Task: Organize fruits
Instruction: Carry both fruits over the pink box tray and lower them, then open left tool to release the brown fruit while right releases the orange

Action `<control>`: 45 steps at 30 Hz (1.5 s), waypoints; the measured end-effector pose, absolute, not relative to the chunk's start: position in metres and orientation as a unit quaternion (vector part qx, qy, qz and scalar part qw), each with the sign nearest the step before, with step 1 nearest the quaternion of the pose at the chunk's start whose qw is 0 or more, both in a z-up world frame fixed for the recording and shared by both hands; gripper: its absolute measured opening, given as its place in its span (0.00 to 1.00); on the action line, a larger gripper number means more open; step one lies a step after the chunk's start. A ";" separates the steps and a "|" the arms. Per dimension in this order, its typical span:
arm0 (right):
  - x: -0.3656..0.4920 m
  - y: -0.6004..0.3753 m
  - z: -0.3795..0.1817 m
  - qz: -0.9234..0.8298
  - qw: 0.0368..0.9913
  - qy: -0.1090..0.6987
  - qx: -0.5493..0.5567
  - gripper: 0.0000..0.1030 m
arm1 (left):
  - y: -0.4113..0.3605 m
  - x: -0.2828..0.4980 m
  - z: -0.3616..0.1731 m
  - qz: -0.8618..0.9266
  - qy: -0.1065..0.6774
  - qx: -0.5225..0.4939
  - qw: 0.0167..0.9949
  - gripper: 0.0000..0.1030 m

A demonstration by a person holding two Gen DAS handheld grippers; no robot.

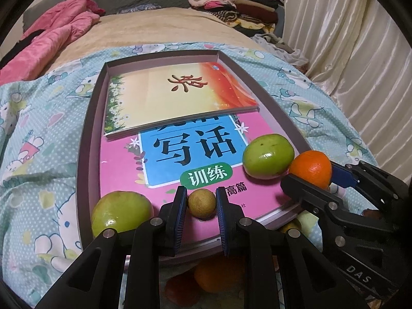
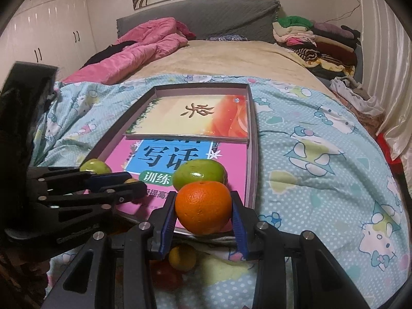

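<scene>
A shallow grey box lies on the bedspread with two books in it. My left gripper is shut on a small yellow-brown round fruit just over the pink book. A green fruit rests in the box's near left corner and another green fruit by its right wall. My right gripper is shut on an orange above the box's near right corner, just in front of that green fruit. In the right wrist view the left gripper comes in from the left.
More fruit lies on the bedspread under the grippers: an orange one, a red one and a yellow one. A pink quilt and stacked clothes sit at the bed's far end. Curtains hang on the right.
</scene>
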State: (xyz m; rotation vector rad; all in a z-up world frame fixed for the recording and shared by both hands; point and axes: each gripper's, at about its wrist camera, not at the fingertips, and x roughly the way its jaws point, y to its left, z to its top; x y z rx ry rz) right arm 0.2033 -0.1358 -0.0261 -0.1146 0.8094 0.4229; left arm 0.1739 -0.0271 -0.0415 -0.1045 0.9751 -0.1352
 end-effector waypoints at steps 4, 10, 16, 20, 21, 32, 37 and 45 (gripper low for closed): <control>0.204 -0.137 -0.029 0.199 0.896 0.392 -0.058 0.39 | -0.027 0.174 -0.041 -0.064 0.468 -0.052 0.880 0.23; 0.202 -0.135 -0.030 0.195 0.898 0.389 -0.067 0.39 | -0.027 0.174 -0.041 -0.062 0.468 -0.051 0.880 0.23; 0.202 -0.134 -0.030 0.192 0.898 0.388 -0.071 0.39 | -0.027 0.174 -0.042 -0.063 0.468 -0.052 0.880 0.23; 0.202 -0.134 -0.030 0.194 0.898 0.388 -0.072 0.41 | -0.027 0.174 -0.043 -0.063 0.468 -0.054 0.880 0.23; 0.201 -0.134 -0.030 0.193 0.899 0.387 -0.072 0.41 | -0.027 0.174 -0.043 -0.063 0.468 -0.053 0.880 0.23; 0.199 -0.133 -0.029 0.193 0.900 0.384 -0.074 0.51 | -0.027 0.174 -0.043 -0.065 0.469 -0.052 0.879 0.23; 0.195 -0.130 -0.025 0.194 0.904 0.371 -0.079 0.60 | -0.026 0.173 -0.043 -0.064 0.471 -0.056 0.878 0.23; 0.197 -0.137 -0.020 0.186 0.910 0.366 -0.062 0.64 | -0.025 0.174 -0.042 -0.063 0.473 -0.060 0.877 0.23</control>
